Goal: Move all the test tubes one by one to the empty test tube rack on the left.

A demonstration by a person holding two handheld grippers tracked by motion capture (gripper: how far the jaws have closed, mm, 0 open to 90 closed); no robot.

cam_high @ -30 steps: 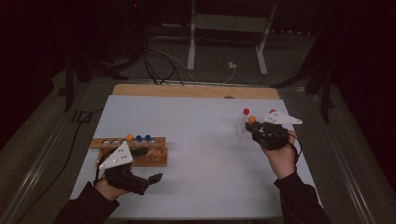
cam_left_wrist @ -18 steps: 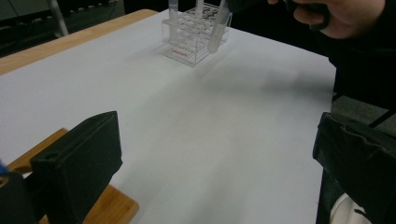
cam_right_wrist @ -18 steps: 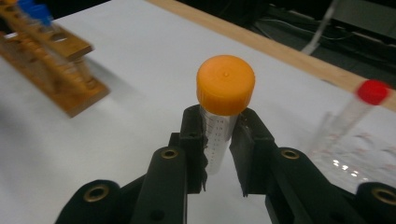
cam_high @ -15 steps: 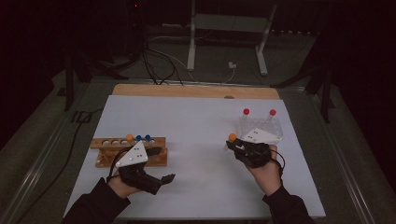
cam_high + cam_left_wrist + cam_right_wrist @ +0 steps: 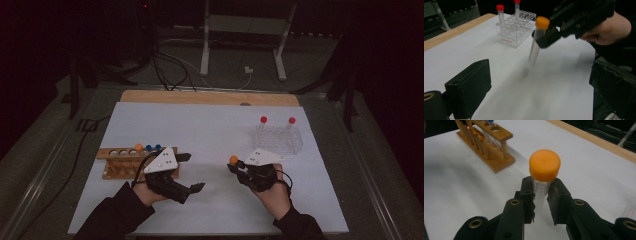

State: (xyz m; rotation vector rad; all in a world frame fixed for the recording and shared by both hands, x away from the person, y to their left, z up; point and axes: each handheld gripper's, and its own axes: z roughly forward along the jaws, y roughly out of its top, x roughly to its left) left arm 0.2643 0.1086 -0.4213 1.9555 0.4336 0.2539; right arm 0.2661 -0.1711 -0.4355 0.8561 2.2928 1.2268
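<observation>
I had the right gripper near the middle of the white counter, toward the near edge, with its fingers clenched on an orange-capped tube. In the right gripper view the clear tube stood upright between the two black fingers, gripped just below its cap, with printed graduation marks visible on the wall. In the left gripper view the same tube hung tilted a little, its lower end blurred and above the counter surface; I could not tell whether it touched the sheet.

My left gripper sat at the near left of the counter, just beside the wooden rack. Its fingers were released and spread wide, with nothing between them; in the left gripper view one showed at the near left and the other at the right edge, with bare counter between.

The wooden rack held an orange-capped tube and two blue-capped tubes toward its right end, and open holes showed to their left. In the right gripper view the rack lay at the far left, well apart from the tube I held.

The clear plastic rack stood at the far right of the counter with two red-capped tubes upright in its far row. It stood near the right gripper, farther out.
</observation>
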